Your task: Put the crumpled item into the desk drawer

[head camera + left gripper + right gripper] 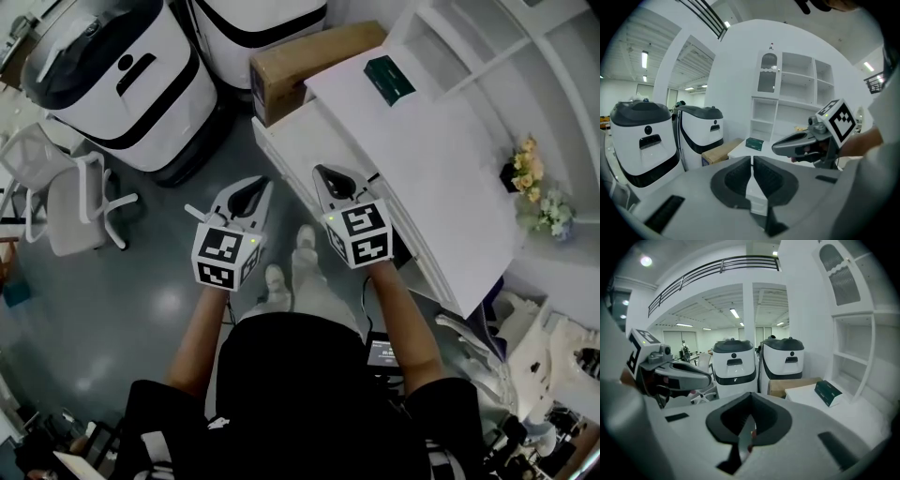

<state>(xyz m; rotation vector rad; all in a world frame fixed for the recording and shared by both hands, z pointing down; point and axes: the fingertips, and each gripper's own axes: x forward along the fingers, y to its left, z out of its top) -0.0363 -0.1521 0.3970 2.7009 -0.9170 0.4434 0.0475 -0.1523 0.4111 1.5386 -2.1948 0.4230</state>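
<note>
White desk [441, 159] lies at my two o'clock; I hold both forearms forward, left gripper [262, 184] and right gripper [322, 172] side by side, each with jaws pressed together, and I cannot tell where the crumpled item is.

White desk [441, 159]. On the desk, dark green box [389, 78]. Against desk's far end, brown cardboard box [309, 61]. Left of the desk, white machines [112, 84] banded black, over grey floor [141, 309]. Black-and-white square patterns on left marker cube [225, 258] and right marker cube [363, 232].
</note>
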